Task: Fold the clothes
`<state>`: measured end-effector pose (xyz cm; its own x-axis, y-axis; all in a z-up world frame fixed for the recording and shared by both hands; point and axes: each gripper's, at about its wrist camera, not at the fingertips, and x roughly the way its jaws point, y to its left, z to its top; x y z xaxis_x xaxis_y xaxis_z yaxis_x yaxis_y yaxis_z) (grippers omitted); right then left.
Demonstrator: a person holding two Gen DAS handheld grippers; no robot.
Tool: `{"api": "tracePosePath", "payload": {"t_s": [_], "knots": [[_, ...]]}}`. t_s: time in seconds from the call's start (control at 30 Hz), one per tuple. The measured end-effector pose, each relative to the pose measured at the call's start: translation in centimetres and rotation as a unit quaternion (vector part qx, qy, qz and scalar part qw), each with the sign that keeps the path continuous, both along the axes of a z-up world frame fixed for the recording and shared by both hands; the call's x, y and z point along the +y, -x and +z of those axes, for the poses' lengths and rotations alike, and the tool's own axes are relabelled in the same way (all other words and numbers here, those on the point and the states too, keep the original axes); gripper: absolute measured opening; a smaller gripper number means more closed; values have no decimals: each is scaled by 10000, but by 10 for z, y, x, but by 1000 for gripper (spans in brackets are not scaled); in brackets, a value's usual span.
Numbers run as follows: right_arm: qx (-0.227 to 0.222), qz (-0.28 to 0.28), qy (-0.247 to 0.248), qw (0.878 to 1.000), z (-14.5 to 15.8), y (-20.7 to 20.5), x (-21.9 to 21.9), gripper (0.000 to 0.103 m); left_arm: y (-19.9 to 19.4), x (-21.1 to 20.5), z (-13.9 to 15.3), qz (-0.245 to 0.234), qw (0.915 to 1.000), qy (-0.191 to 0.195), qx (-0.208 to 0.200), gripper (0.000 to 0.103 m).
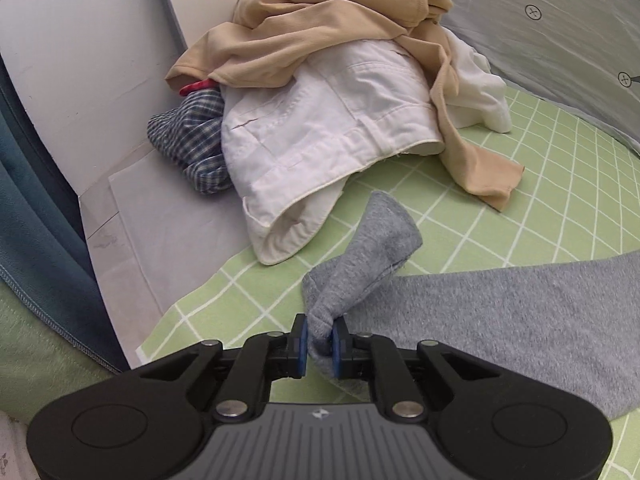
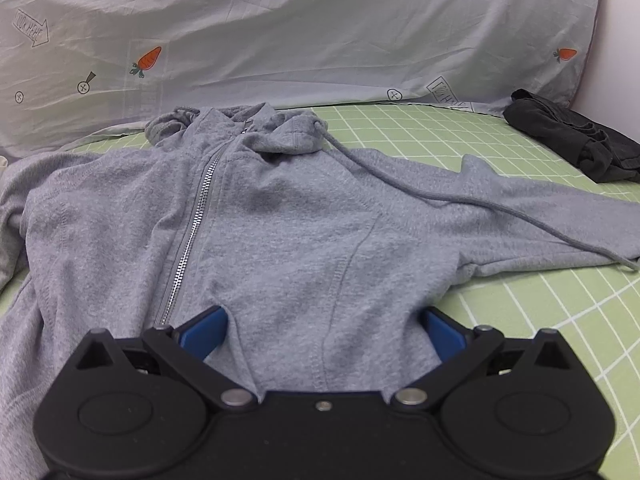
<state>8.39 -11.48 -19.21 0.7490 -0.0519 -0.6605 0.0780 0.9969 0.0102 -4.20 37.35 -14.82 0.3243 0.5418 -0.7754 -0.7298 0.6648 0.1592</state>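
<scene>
- Far left of the left wrist view, a teal curtain (image 1: 36, 208) hangs beside a pale wall panel (image 1: 92, 52), closing that side in
- A strip of bare grey sheet (image 1: 160, 236) runs along the wall's foot before the green checked bedsheet (image 1: 500, 200) begins
- A blue plaid garment (image 1: 188, 140) lies against the wall, tucked under a white garment (image 1: 320, 128) with a tan top (image 1: 320, 28) draped over it — the pile fills the back corner, and the tan hem trails out onto the green sheet
- The left gripper (image 1: 319, 338) has its blue pads pinched almost together on the cuff end of the grey hoodie (image 1: 520, 312); the sleeve's tip stands up bunched just short of the white garment's edge
- Right of the pile the green sheet lies open up to the grey printed pillow (image 1: 560, 60)
- In the right wrist view the hoodie lies spread flat, zip up, across the green sheet, its hood touching the pillow's lower edge
- The right gripper (image 2: 324, 332) has its blue fingers (image 2: 204, 334) spread wide, one either side of the hoodie's lower front; the pads press on nothing
- The hoodie's right sleeve reaches out flat with the drawcord (image 2: 480, 204) trailing across it, and bare green sheet lies before and behind it
- A dark folded garment (image 2: 576, 144) sits at the far right — well apart from the sleeve, beside the pillow's end
</scene>
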Motion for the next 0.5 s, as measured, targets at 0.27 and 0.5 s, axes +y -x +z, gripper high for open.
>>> {"api": "tracePosePath", "payload": {"t_s": [0.27,0.5], "knots": [[-10,-12,0,10000,-1,0,0,103,41,29,7,405,9989,-249,-55,14],[-12,-22,7,10000,-1,1,-2,103,44,34,-7,436,9980,-290,353,33]]}}
